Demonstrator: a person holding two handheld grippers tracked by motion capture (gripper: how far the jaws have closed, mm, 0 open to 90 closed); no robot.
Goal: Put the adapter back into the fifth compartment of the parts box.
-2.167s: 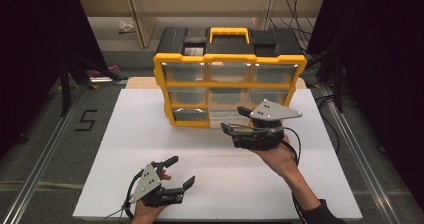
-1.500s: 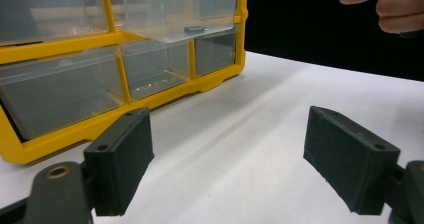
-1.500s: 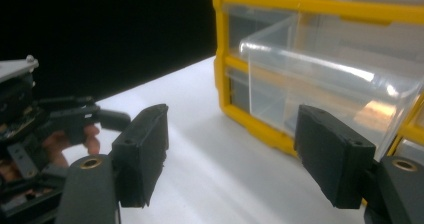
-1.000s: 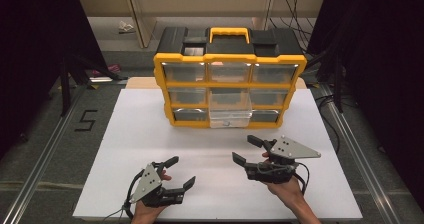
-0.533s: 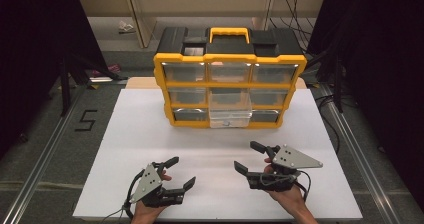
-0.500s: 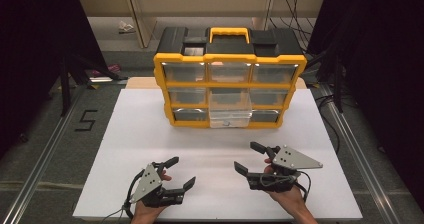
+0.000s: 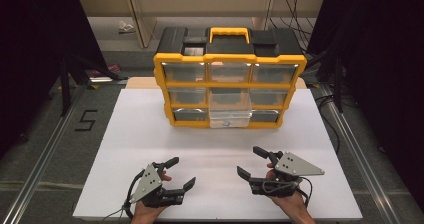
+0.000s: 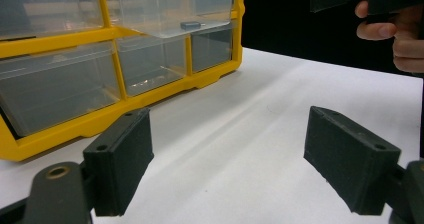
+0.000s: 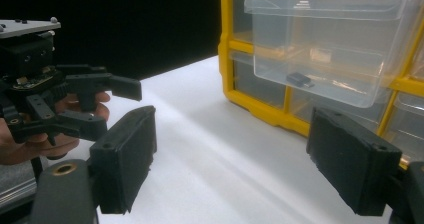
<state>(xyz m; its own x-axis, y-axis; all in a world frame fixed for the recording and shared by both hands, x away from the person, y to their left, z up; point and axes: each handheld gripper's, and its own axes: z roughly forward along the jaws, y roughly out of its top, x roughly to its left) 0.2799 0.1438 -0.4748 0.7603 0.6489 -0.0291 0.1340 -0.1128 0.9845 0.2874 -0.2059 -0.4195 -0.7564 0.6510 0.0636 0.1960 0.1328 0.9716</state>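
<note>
While held apart: two empty tools [image 7: 180,174] [image 7: 256,161], nine drawers [image 7: 230,109].

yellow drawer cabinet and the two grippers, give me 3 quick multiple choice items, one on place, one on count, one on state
1. Which drawer is pulled out?
A. top left
B. middle column
C. bottom right

2. How many drawer columns does the cabinet have?
A. two
B. three
C. four

3. How do the right gripper's jaws stand?
A. open, empty
B. shut on a screw
C. shut, empty

Key: 1 B, the clear drawer juts from the yellow cabinet; 2 B, three across each row; 3 A, the right gripper has its jaws wide apart with nothing between.
</note>
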